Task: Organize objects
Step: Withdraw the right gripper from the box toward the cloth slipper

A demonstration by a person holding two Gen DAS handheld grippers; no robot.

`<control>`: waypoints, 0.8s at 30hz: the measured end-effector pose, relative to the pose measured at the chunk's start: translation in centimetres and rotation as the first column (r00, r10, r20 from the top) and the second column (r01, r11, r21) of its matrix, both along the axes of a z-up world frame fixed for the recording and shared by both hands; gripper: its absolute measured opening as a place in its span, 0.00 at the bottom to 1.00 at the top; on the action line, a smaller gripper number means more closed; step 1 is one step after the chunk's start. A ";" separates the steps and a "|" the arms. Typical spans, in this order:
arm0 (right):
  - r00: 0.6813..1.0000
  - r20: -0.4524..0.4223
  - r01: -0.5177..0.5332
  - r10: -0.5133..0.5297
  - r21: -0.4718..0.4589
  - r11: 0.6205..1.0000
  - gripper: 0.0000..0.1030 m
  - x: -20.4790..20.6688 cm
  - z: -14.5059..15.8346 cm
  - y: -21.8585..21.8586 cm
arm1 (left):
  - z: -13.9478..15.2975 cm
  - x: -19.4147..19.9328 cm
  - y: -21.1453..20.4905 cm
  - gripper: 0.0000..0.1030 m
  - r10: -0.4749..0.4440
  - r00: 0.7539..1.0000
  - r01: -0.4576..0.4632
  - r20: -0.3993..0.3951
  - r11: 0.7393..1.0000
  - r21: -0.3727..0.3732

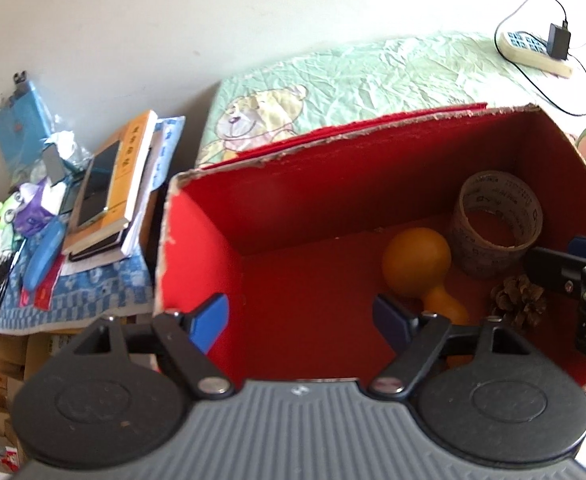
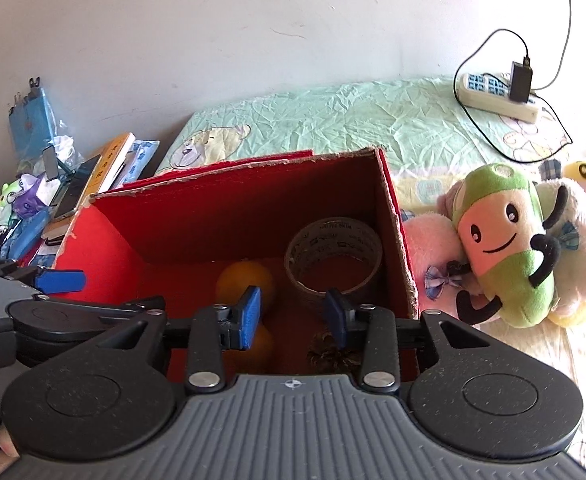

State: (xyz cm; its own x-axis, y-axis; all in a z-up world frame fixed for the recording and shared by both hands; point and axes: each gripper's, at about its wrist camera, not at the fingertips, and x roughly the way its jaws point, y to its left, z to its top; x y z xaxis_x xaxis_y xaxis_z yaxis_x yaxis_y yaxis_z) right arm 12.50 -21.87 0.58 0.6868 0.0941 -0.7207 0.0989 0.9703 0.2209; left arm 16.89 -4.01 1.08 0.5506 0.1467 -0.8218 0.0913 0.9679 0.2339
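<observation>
Both the left gripper [image 1: 301, 322] and right gripper [image 2: 293, 318] are hovering, fingers apart and empty, over the red cardboard box [image 2: 105, 236] already holding an orange gourd [image 1: 417, 260], tape roll [image 2: 333, 256] and pine cone [image 1: 519, 300], likely needing the green plush toy [image 2: 505, 244] on the bed next.

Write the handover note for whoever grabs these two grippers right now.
Left gripper: open, empty, over the red box.
Right gripper: open, empty, above the box's near right side.
In the box: tape roll at the back right, orange gourd left of it, pine cone in front of the tape.
Still outside: plush toys piled on the bed, right of the box.
Likely next: the right gripper takes a plush toy.
</observation>
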 end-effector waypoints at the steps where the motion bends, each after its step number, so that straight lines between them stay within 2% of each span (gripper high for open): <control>1: 1.000 0.005 -0.004 0.004 -0.001 1.000 0.37 -0.1 0.1 0.0 | 0.2 -0.2 0.1 0.83 0.009 1.000 -0.009 0.005 1.000 -0.001; 10: 0.999 0.033 -0.036 0.036 -0.005 0.999 0.37 -1.6 1.0 -0.3 | 1.9 -2.4 -0.5 0.88 0.068 0.997 -0.068 0.048 0.998 0.016; 24: 0.993 0.073 -0.093 0.093 0.010 0.996 0.37 -5.0 2.5 -1.9 | 4.2 -5.9 -2.4 0.88 0.101 0.991 -0.101 0.090 0.995 -0.007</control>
